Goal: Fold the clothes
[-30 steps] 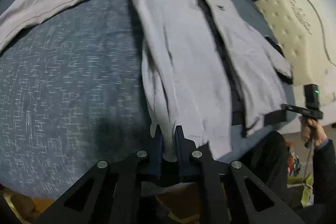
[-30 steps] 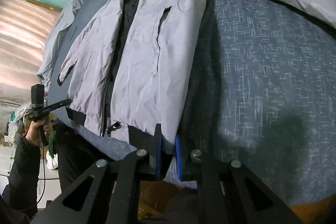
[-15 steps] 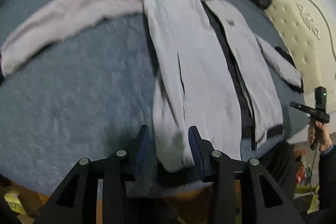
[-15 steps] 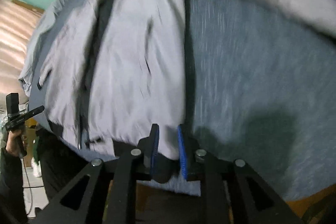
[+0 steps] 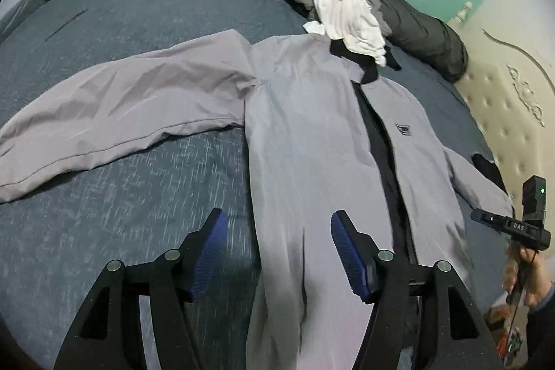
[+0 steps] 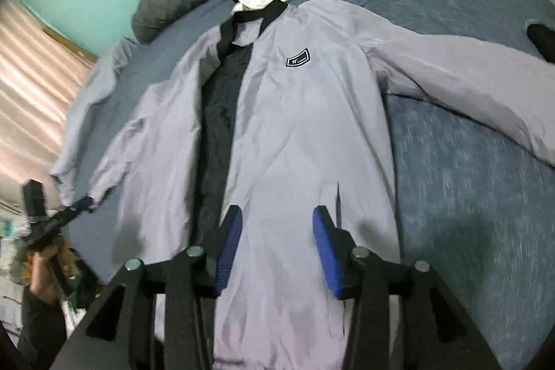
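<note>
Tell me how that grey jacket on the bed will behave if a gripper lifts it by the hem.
The grey jacket will probably droop: it lies flat, with soft creases in the sleeve. Its smooth, faintly shiny shell looks slippery, so a shallow pinch may slide off. Unzipped, its front panels would likely swing apart.

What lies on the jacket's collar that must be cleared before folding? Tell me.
A white garment from the pile behind drapes over the jacket at its collar. Otherwise nothing visible blocks either open gripper, left or right.
</note>
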Available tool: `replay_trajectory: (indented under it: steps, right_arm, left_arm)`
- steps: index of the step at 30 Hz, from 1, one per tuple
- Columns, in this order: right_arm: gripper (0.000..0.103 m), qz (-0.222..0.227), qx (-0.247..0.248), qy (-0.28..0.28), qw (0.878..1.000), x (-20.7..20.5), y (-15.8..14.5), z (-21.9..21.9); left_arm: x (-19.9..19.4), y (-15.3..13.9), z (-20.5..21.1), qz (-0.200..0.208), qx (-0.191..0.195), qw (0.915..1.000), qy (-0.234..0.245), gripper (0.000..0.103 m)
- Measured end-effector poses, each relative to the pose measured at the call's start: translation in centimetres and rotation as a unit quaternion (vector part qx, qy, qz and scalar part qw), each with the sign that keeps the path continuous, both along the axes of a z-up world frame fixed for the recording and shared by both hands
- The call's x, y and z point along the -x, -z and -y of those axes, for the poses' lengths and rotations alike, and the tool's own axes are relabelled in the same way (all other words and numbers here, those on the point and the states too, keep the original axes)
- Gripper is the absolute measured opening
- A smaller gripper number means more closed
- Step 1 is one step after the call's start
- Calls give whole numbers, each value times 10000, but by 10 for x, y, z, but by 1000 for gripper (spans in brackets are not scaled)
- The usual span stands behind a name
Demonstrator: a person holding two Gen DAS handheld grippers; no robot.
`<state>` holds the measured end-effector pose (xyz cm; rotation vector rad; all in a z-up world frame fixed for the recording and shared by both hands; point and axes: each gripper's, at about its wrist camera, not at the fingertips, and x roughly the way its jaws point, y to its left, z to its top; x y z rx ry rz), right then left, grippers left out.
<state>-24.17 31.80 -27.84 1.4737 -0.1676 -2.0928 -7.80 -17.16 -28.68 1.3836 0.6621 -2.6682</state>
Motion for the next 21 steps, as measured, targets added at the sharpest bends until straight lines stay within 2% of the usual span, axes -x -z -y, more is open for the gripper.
replay_trajectory:
  steps: [11,16,21]
  right_arm:
    - [43,-267,-457,-362,9979,57,24,99]
    - [43,-562,-769,-780,9924,81,27,153]
    - [43,-566,-1231,-864,9870,97,46,192]
  left_arm:
    - [33,46,2,-237,367,9990,-135,67]
    - [33,69,7,-95,461,9988,-123,67]
    - [31,77,19,-59,399,9988,-277,67]
